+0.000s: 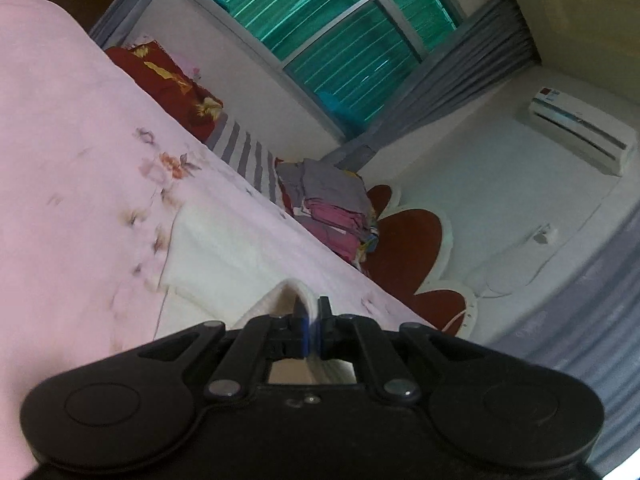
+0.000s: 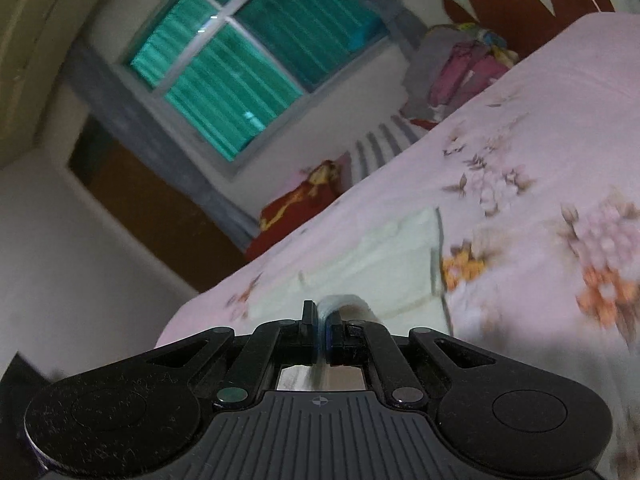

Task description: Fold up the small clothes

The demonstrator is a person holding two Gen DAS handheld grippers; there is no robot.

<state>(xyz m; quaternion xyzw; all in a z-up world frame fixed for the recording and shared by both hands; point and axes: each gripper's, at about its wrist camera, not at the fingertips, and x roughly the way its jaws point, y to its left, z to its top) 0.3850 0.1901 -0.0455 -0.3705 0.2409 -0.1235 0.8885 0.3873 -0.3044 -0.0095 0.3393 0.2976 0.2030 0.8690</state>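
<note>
A small cream-white garment (image 1: 224, 256) lies spread on the pink floral bed sheet (image 1: 72, 168). My left gripper (image 1: 314, 312) is shut on a raised edge of this garment, which loops up over the fingertips. In the right wrist view the same cream garment (image 2: 376, 264) lies on the sheet (image 2: 540, 140). My right gripper (image 2: 322, 320) is shut on another lifted edge of it, a pale fold arching over the right finger. Both grippers hold the cloth a little above the bed.
A stack of folded clothes (image 1: 332, 208) in grey and pink sits at the head of the bed, also in the right wrist view (image 2: 452, 72). A dark red floral pillow (image 1: 168, 84) lies near the window wall. A red and white headboard (image 1: 404, 252) is behind.
</note>
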